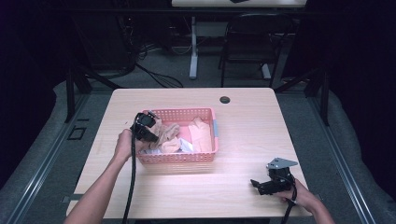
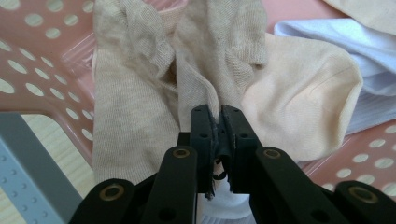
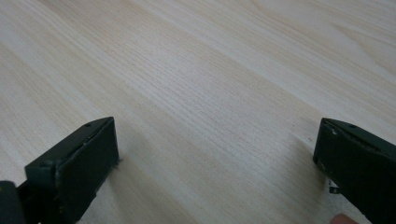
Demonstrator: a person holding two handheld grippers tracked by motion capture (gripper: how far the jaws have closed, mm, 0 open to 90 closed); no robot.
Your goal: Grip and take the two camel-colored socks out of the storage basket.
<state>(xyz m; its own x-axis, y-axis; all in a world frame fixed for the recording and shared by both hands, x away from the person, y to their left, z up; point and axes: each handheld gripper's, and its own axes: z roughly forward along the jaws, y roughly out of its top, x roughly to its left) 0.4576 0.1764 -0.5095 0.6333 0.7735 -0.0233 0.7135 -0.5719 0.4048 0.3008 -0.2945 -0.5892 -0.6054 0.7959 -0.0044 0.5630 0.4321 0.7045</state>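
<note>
Pinching a fold of beige sock (image 2: 140, 107) between jaws pressed together on the cloth, the left gripper (image 1: 144, 128) reaches into a pink basket (image 1: 180, 157) at about ten o'clock from the table's centre, its cable trailing back along the person's left forearm. In the left gripper view the sock bunches upward from the pinch and drapes over the basket's perforated wall, a sign, most likely, that it is being lifted out rather than tucked in. A paler peach sock (image 2: 299, 107) lies just beside it, touching, with white cloth (image 2: 350, 46) beyond at two o'clock in that view. From above, more peach cloth (image 1: 201, 135) fills the basket's right half.

At roughly four o'clock on the wooden table (image 1: 252, 126), well apart from the basket, the right gripper (image 1: 261, 185) rests low with its jaws spread wide over bare wood and nothing between them. Its position suggests it is waiting clear of the work, perhaps ready to receive or smooth the sock once it comes free. A chair (image 1: 252, 42) stands beyond the table's far edge at twelve o'clock.
</note>
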